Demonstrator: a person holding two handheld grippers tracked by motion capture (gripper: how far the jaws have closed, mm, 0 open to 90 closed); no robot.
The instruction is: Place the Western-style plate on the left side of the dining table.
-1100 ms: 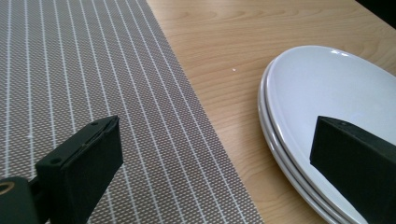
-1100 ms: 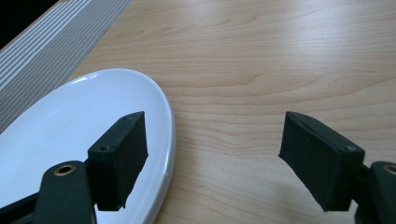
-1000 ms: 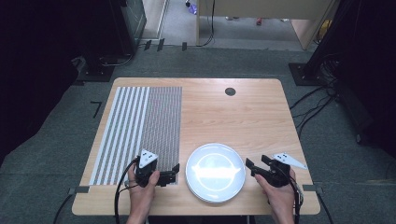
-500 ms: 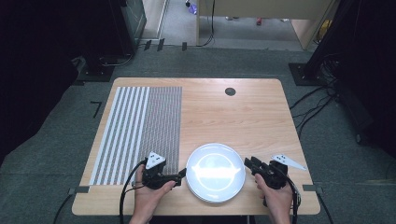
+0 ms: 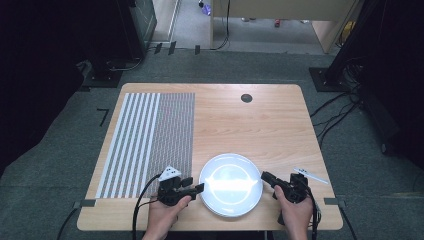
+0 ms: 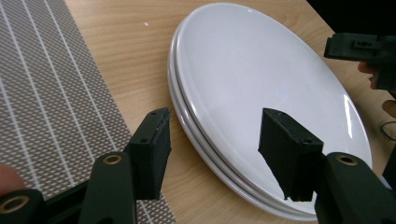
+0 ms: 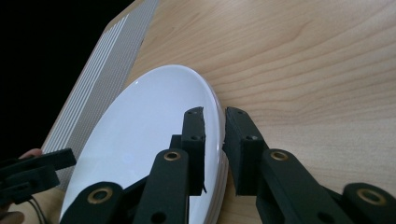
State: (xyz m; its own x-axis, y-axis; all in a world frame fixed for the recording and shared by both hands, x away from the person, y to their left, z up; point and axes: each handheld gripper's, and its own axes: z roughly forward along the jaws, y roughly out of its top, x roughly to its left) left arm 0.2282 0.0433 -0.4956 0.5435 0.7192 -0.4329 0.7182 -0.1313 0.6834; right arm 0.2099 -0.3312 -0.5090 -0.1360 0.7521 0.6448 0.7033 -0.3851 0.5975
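Stack of white plates [image 5: 231, 184] on the near edge of the wooden table [image 5: 260, 120], flanked by both hand-held grippers. The left gripper view shows at least two plates [image 6: 261, 93] nested together.

Right gripper [image 7: 215, 140]: its jaws have just been closing and now stand narrowly apart astride the stack's rim, one finger [image 7: 194, 140] over the top face, the other [image 7: 240, 144] outside the edge. The pads look to be pinching the rim, though firm contact cannot be confirmed.

Left gripper [image 6: 212, 149]: its jaws have also just been closing, yet remain released. The rim lies between them, one finger [image 6: 152, 149] over bare wood on the side of the striped placemat [image 6: 46, 107], the other [image 6: 285, 154] above the plate face; neither pad presses.

Progress, as judged: both approaches are complete, the right-hand grasp is nearly or just made, and the left-hand grasp is unfinished. The stack rests flat on the table, so lifting or moving it lies ahead.
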